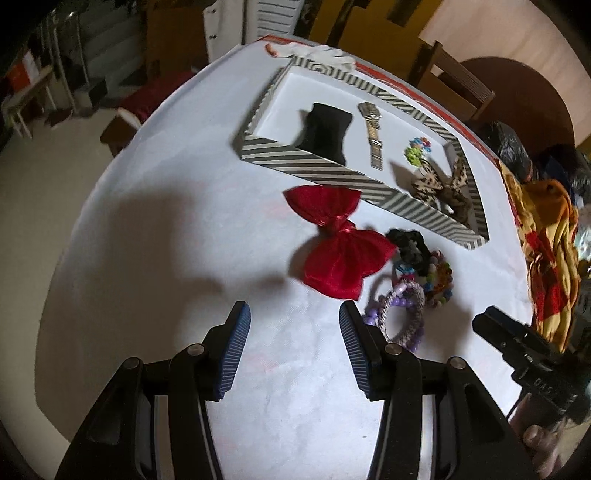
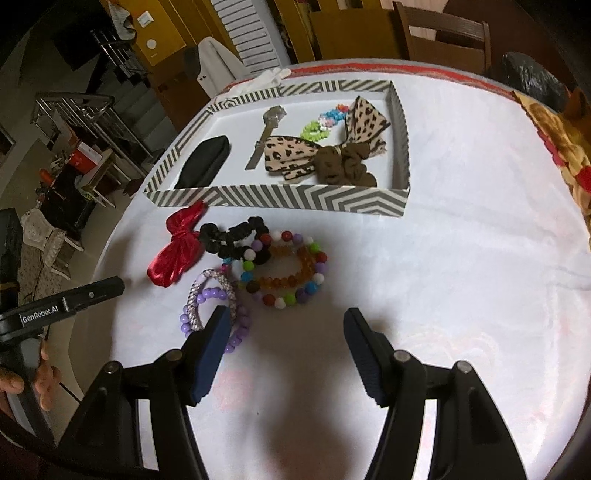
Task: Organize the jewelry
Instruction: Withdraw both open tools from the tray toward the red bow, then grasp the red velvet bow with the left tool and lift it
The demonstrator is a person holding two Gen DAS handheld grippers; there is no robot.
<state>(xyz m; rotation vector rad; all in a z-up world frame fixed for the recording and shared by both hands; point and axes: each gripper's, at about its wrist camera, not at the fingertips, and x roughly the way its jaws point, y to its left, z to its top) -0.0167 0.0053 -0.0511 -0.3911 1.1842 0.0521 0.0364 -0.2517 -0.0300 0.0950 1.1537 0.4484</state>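
Note:
A striped tray on the white table holds a black pouch, a watch, a bright bead bracelet, a leopard bow and a brown scrunchie. In front of it lie a red bow, a black scrunchie, a multicolour bead bracelet, an amber bracelet and purple bracelets. My left gripper is open and empty, just short of the red bow. My right gripper is open and empty, near the bracelets.
A yellow and red cloth lies at the table's right edge beside a dark bag. White cloth lies behind the tray. Wooden chairs stand beyond the table. The floor drops off at left.

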